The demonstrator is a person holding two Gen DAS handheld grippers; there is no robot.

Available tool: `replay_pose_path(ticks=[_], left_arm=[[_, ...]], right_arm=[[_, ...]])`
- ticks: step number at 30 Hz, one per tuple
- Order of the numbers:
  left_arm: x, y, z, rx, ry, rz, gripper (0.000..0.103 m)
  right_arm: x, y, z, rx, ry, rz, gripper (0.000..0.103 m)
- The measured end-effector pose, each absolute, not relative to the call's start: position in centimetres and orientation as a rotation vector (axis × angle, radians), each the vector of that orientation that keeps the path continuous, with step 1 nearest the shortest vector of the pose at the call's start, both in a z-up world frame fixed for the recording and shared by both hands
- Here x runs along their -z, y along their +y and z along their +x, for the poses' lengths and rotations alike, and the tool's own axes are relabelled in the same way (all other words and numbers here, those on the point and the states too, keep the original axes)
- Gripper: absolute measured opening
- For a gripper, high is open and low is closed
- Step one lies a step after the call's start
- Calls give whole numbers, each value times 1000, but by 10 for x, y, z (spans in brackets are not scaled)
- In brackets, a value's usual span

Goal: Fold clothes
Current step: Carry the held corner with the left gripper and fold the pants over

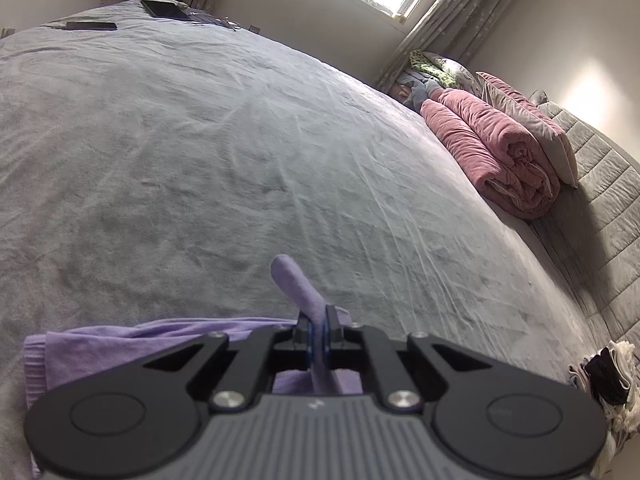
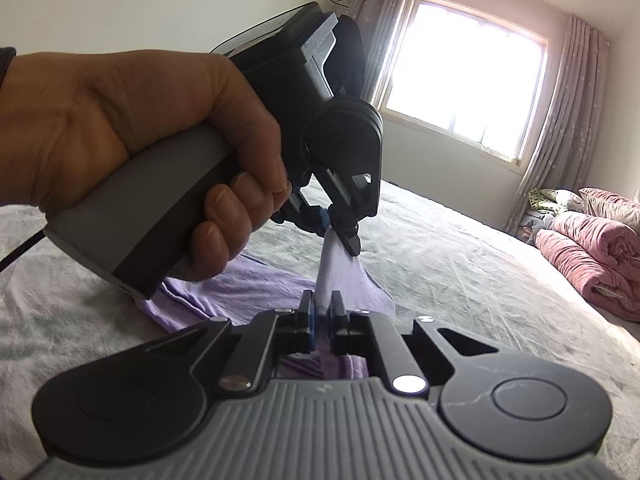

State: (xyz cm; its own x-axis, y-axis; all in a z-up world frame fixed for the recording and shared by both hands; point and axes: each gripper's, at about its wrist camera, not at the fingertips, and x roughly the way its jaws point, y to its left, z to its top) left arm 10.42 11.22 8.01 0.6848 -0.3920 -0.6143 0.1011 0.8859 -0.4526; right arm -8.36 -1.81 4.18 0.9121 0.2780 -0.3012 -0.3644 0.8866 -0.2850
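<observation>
Bed (image 1: 200, 140) w/ grey wrinkled sheet fills most of both views; it carries everything else. Along its far right side, grey quilted headboard/padded edge (image 1: 600, 208). Window (image 2: 464, 80) bright behind, starred curtains (image 2: 560, 120) either side.

Pink rolled quilt (image 1: 492, 148) lies at the right end of the bed, a pale pink-edged pillow (image 1: 536, 128) leaning just behind it, and a heap of patterned bedding (image 1: 432, 72) beyond, near the curtain. Same quilt shows at right in the right wrist view.

Purple garment (image 2: 248, 292) lies spread on the sheet near the cams, partly flat, w/ one strip of it pulled up off the bed. In left wrist view it spreads to the lower left under the gripper body, ribbed hem at its left edge.

Left hand (image 2: 120, 128) wraps the grey handle of the left gripper (image 2: 336, 228), seen from the right wrist cam. Its fingers are clenched on the raised purple strip, fabric hanging down from the tips. Left wrist view agrees: the closed fingers pinch a fold of the cloth, a rolled end poking out past the tips.

Right gripper (image 2: 324, 312) is also clamped on the same strip, lower down, just below the left one; cloth runs taut between the two.

Small stuff: dark tablet-like slab (image 1: 166, 10) and a dark phone-like bar (image 1: 92, 26) at the far edge of the bed; a black-and-white bundle of clothes (image 1: 612, 376) at the bed's right edge, near the left gripper's body.
</observation>
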Motion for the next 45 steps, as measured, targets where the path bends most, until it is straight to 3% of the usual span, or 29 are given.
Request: replay_pose_path(ticks=[45], left_arm=[[-86, 163, 70, 268, 699, -335, 4]], right_arm=[[-54, -1, -67, -345, 177, -198, 6]])
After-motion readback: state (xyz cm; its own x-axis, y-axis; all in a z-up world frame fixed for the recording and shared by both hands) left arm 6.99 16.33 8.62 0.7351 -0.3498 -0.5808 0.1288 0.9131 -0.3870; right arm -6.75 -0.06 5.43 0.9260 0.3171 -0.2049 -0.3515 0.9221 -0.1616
